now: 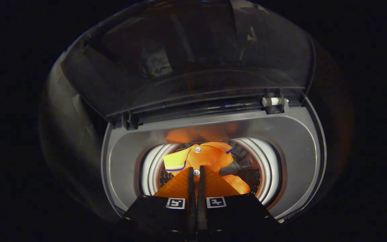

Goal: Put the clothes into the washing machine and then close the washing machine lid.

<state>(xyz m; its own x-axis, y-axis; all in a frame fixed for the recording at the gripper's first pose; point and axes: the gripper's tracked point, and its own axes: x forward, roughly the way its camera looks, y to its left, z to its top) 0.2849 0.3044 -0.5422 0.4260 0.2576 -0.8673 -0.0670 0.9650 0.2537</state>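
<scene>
An orange shirt [207,156] with white buttons and a yellow, blue-striped collar hangs over the round drum opening [270,168] of a top-loading washing machine [294,134]. My gripper [196,173] is shut on the shirt's button placket, and the cloth drapes over both fingers down into the drum. The dark see-through lid [186,57] stands raised at the back, hinged behind the opening. An orange reflection of the shirt shows on the grey inner wall beyond it.
A grey plastic rim [123,158] surrounds the drum opening. A white latch piece [274,101] sits at the lid's right hinge. The perforated drum wall [240,151] shows behind the shirt. Everything around the machine is dark.
</scene>
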